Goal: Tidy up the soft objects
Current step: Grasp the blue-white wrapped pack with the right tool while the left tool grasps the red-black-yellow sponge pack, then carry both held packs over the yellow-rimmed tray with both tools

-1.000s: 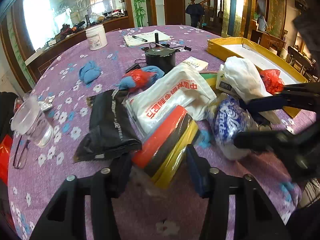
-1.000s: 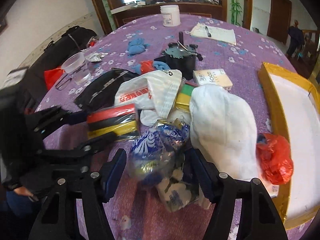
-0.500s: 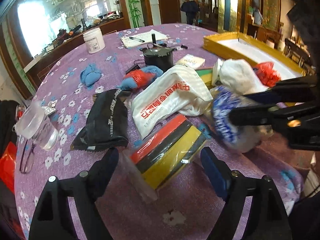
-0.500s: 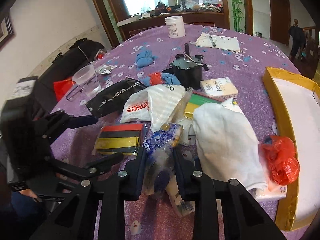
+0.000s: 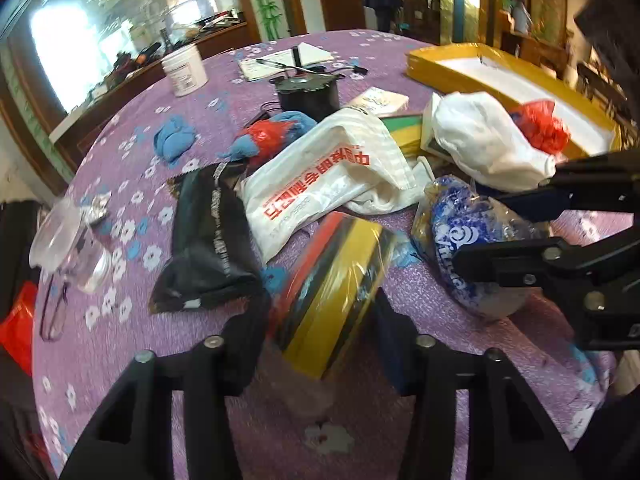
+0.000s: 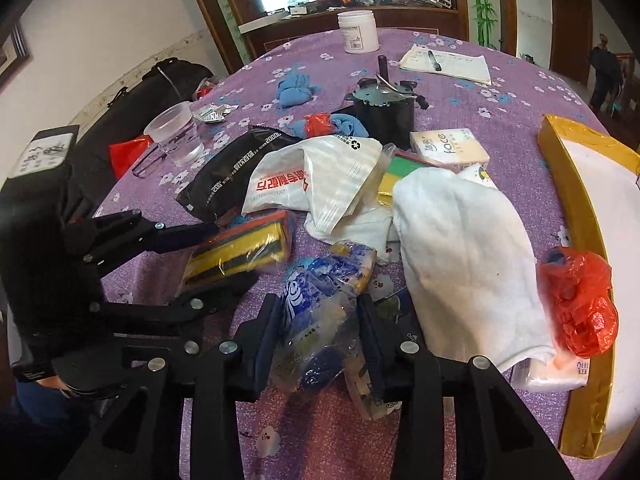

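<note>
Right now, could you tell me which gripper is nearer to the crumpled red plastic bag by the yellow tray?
Right. The right gripper stands at the blue-printed packet, just left of the red bag; the left gripper is farther left, around the striped sponge pack.

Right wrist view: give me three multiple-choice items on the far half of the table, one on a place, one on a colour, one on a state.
1. The black marker pen lies on:
A. the white paper notepad
B. a yellow tray
C. a black pouch

2. The crumpled cloth nearest the white plastic tub is:
A. green
B. blue
C. yellow

3. The clear plastic cup is:
A. tipped on its side
B. upside down
C. upright

Key:
1 A, the pen rests across the pad's top sheet.
2 B, its folds are plainly blue against the purple tablecloth.
3 C, its open rim faces up.
</note>
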